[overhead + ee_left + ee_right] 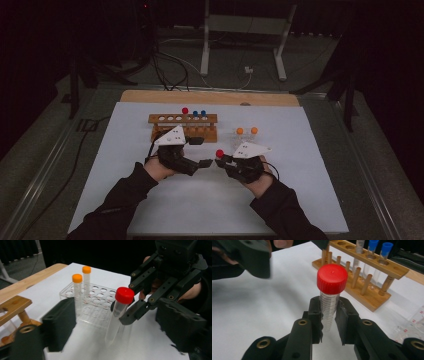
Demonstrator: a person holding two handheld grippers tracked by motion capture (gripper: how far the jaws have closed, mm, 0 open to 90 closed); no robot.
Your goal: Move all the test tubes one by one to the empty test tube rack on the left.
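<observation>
Over white paper (150,200), right tongs (329,315) clamp a red-capped tube (330,297); left tongs (112,322), seemingly spread, hold nothing.

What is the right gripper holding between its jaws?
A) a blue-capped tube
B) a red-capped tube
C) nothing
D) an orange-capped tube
B: in the right gripper view, the right gripper has its jaws closed on the clear body of the red-capped tube, just under the cap.

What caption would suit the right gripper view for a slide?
Right gripper holds a red-capped tube upright above the white table, with the wooden rack behind.
</observation>
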